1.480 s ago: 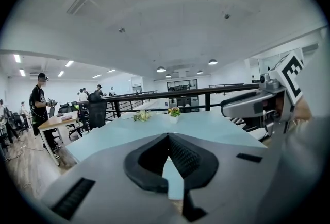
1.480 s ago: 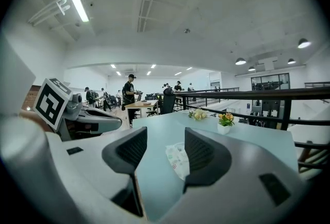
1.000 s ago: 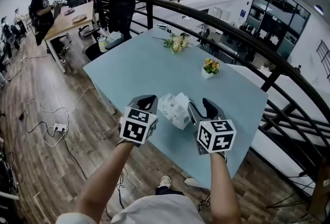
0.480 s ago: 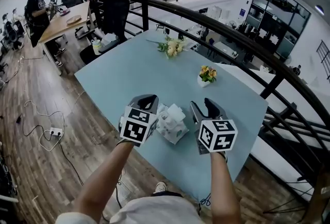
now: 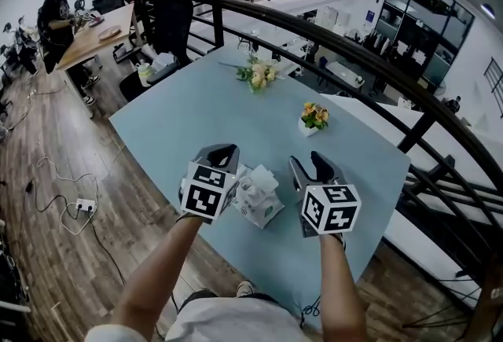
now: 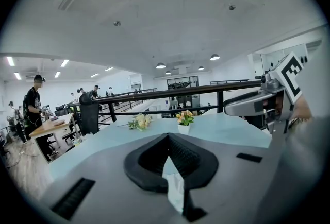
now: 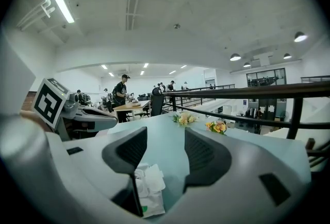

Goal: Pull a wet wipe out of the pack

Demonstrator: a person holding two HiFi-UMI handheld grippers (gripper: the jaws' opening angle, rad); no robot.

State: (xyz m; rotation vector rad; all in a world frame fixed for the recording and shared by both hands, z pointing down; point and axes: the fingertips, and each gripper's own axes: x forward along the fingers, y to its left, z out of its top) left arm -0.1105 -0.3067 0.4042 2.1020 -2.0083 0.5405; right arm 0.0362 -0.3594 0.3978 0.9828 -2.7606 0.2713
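Forearms (image 5: 161, 266) outstretched, left tongs (image 5: 222, 150) closed, right tongs (image 5: 314, 160) parted, flanking wipe pack (image 5: 256, 199).

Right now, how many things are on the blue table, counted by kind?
Wet wipe pack: 1
Flowers in a small pot: 1
Loose bunch of flowers: 1
Total: 3
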